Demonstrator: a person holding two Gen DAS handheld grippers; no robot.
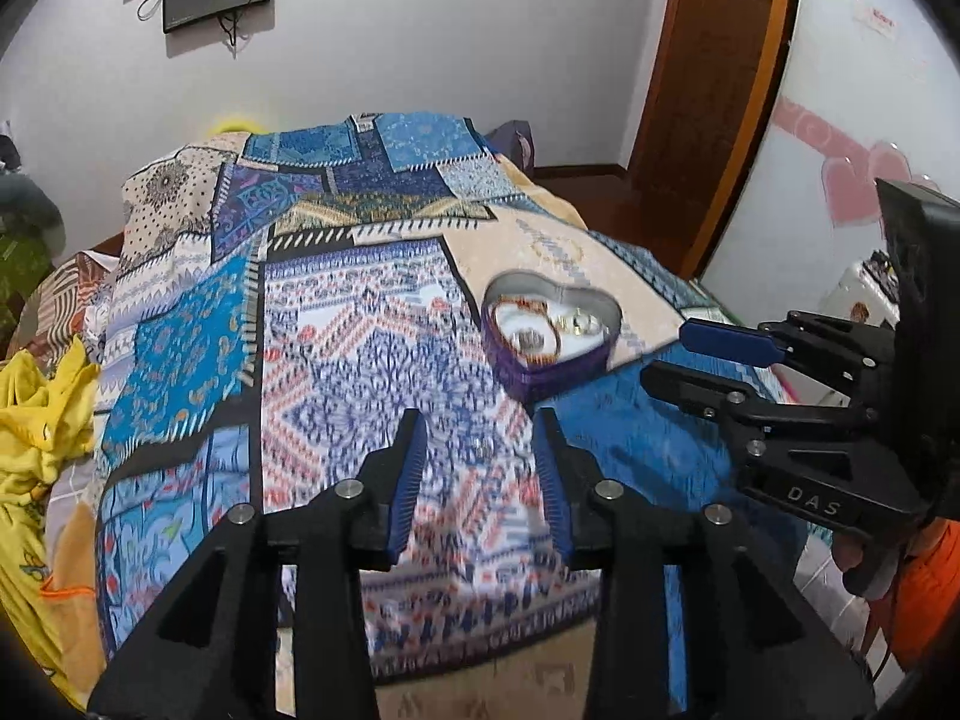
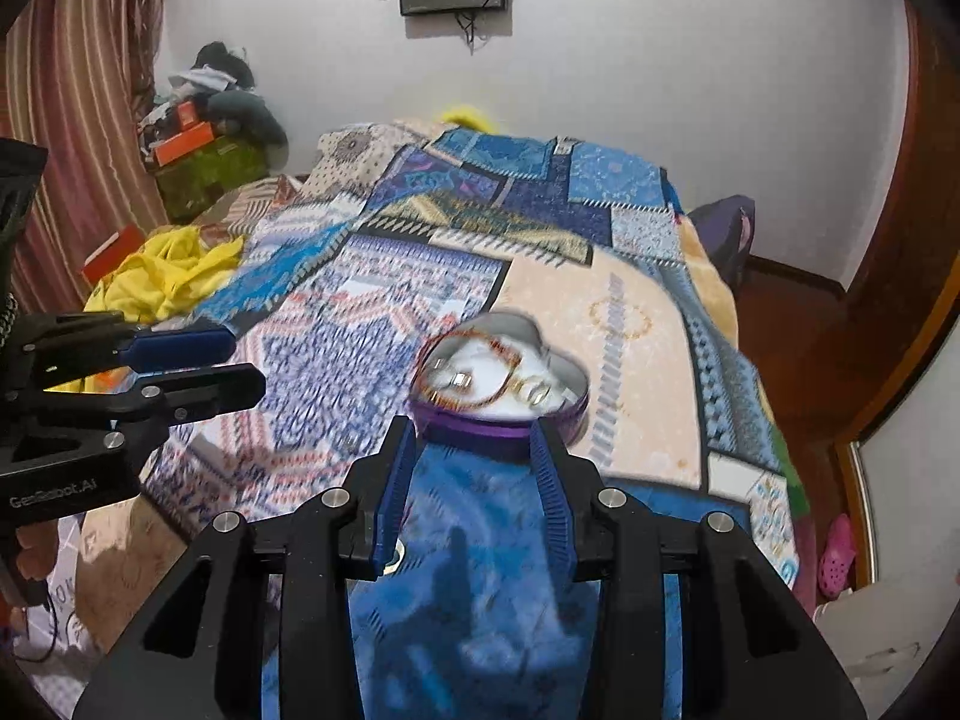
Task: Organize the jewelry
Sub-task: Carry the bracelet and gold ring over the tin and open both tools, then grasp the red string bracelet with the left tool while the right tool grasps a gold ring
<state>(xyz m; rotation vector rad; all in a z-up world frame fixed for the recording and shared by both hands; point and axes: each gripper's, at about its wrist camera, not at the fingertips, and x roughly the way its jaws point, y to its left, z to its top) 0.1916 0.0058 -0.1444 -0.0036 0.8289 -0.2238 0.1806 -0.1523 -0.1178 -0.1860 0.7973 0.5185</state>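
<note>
**Listener:** Where is the jewelry right now?

**Operator:** I see a heart-shaped tin (image 2: 498, 420) with purple walls and no lid on it, resting on a patchwork bedspread (image 1: 336, 360). Inside, on a white lining, lie a beaded bracelet (image 2: 474, 378), some gold hoops (image 2: 531, 390) and what looks like a ring (image 1: 528, 337). The picture is blurred, so I cannot name every piece.

**Listener:** And your two grippers?

**Operator:** My right gripper (image 2: 474, 456) hovers just short of the tin's near wall, fingers spread about as wide as the tin's point, holding nothing. My left gripper (image 1: 480, 450) hangs over the bedspread, to the left of the tin and apart from it, also open and empty. A small pale speck (image 1: 480, 450) lies on the cloth between its fingers, perhaps a loose piece; I cannot tell.

**Listener:** How would you do this step well?

**Operator:** I judge that I am steadying or reaching into the tin. I would come in slowly, since the tin sits on soft cloth and could tip or slide. I would brace one wall with one gripper, then pinch a single piece low, so the bracelet does not drag the hoops out.
</note>
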